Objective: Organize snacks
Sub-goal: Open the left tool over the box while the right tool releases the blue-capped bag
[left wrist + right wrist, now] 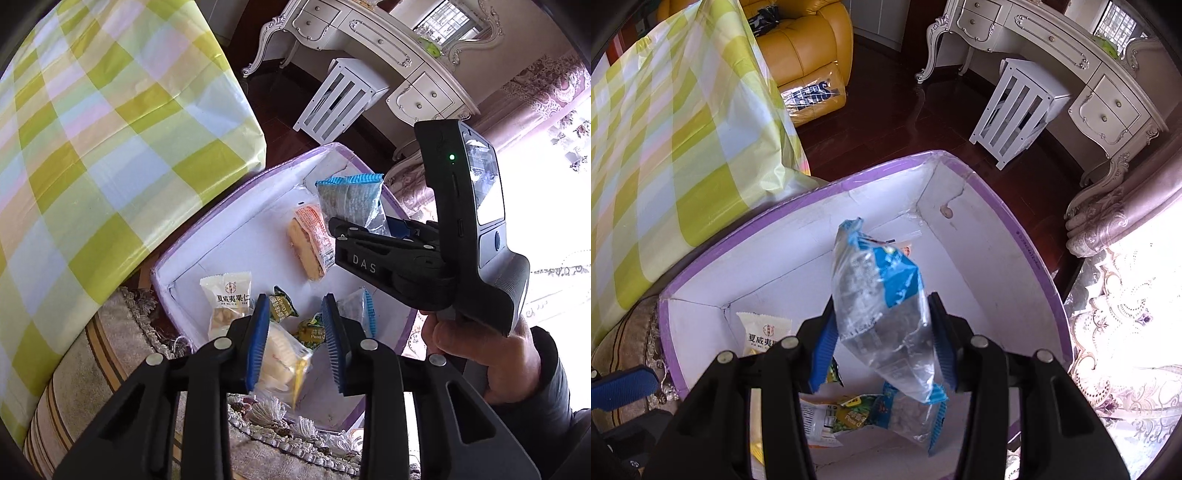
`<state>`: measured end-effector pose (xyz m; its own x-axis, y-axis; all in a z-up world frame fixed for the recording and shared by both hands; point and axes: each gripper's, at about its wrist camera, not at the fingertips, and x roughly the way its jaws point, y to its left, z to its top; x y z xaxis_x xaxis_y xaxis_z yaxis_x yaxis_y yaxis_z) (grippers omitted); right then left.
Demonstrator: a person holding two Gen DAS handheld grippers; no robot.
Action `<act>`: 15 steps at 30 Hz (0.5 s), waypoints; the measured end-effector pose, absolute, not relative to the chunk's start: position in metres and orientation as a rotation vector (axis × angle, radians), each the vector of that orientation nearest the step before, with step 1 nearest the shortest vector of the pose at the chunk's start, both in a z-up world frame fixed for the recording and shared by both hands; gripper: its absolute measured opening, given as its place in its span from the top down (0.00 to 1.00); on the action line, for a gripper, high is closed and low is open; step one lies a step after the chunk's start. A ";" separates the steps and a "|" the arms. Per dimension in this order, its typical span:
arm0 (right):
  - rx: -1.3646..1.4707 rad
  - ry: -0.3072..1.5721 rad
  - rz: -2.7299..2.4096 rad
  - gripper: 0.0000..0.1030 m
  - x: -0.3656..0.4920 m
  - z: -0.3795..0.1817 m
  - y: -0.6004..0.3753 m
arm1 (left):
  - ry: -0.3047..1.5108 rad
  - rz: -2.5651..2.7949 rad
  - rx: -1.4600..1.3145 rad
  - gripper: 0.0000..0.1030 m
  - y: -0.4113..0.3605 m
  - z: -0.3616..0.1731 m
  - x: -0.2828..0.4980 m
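My right gripper (882,339) pinches a blue-clear snack bag (882,295) mid-frame; left gripper (295,339) gapes above the box (236,229); "DAS" readable.

A home: ornate dresser (1052,48), leather armchair (801,48), curtains (1126,206)

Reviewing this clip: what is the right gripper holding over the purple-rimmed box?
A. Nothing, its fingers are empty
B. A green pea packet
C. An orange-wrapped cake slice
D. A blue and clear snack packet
D: in the right wrist view the right gripper is closed on the blue and clear snack packet, which hangs above the inside of the purple-rimmed box.
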<state>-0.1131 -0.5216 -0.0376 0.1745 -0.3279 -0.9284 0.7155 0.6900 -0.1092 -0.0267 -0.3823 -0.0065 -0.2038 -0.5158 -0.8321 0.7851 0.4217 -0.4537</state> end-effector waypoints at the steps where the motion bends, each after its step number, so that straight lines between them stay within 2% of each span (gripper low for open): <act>1: 0.396 1.179 -0.774 0.52 -0.114 -0.039 -0.522 | 1.324 -1.211 0.270 0.68 -0.382 -0.008 -0.026; 2: 0.400 1.176 -0.781 0.46 -0.115 -0.039 -0.523 | 1.324 -1.212 0.265 0.57 -0.382 -0.008 -0.026; 3: 0.402 1.171 -0.789 0.39 -0.116 -0.039 -0.525 | 1.316 -1.210 0.261 0.53 -0.381 -0.007 -0.025; 4: 0.401 1.166 -0.795 0.38 -0.116 -0.039 -0.525 | 1.308 -1.211 0.256 0.49 -0.380 -0.005 -0.026; 7: 0.396 1.161 -0.796 0.35 -0.117 -0.037 -0.527 | 1.297 -1.212 0.248 0.49 -0.379 -0.001 -0.025; 9: 0.392 1.157 -0.794 0.29 -0.116 -0.035 -0.526 | 1.294 -1.211 0.241 0.48 -0.378 0.000 -0.025; 15: 0.393 1.132 -0.780 0.29 -0.109 -0.025 -0.517 | 1.240 -1.187 0.224 0.44 -0.371 0.012 -0.017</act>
